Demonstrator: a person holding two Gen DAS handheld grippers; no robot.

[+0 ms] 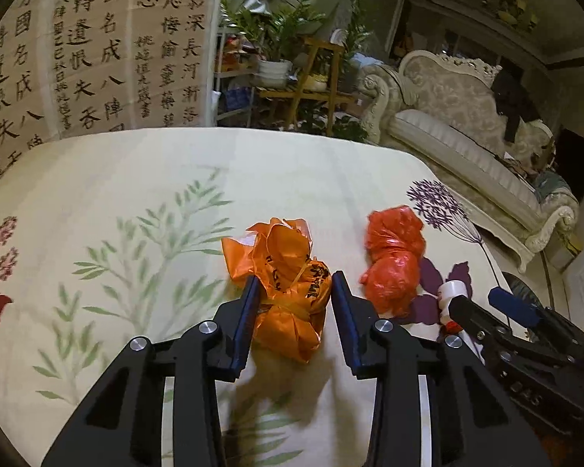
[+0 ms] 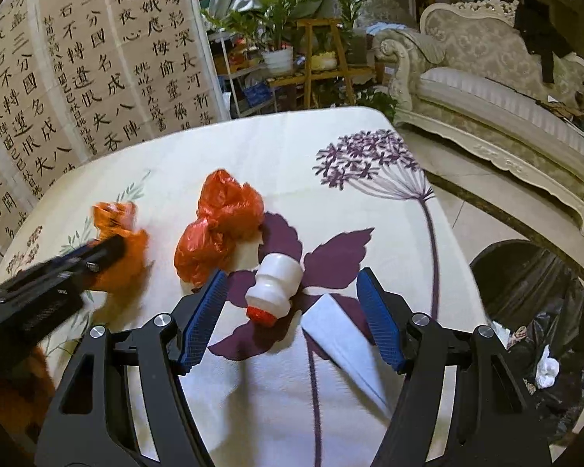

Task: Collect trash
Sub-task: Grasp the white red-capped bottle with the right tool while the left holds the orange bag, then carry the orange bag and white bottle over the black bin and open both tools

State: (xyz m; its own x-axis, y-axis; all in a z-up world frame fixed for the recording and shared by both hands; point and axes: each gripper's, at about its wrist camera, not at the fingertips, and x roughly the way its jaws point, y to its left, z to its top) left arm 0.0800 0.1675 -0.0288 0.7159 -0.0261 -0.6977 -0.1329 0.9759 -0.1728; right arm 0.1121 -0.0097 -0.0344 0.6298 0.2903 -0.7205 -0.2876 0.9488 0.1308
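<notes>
An orange plastic bag (image 1: 288, 284) lies crumpled on the floral tablecloth. My left gripper (image 1: 294, 286) is open with its fingers on either side of the bag, close to it. A red plastic bag (image 1: 393, 260) lies just to its right and also shows in the right wrist view (image 2: 218, 225). A small white bottle with a red cap (image 2: 272, 290) lies on its side, and a white paper (image 2: 342, 334) lies beside it. My right gripper (image 2: 292, 295) is open around the bottle and paper, not touching them.
The table (image 1: 136, 194) is covered with a cream cloth with printed plants. A black-lined trash bin (image 2: 537, 319) with crumpled tissue stands on the floor at the table's right. A sofa (image 2: 506, 89), plant shelves (image 2: 315, 62) and a calligraphy screen (image 2: 78, 78) stand beyond.
</notes>
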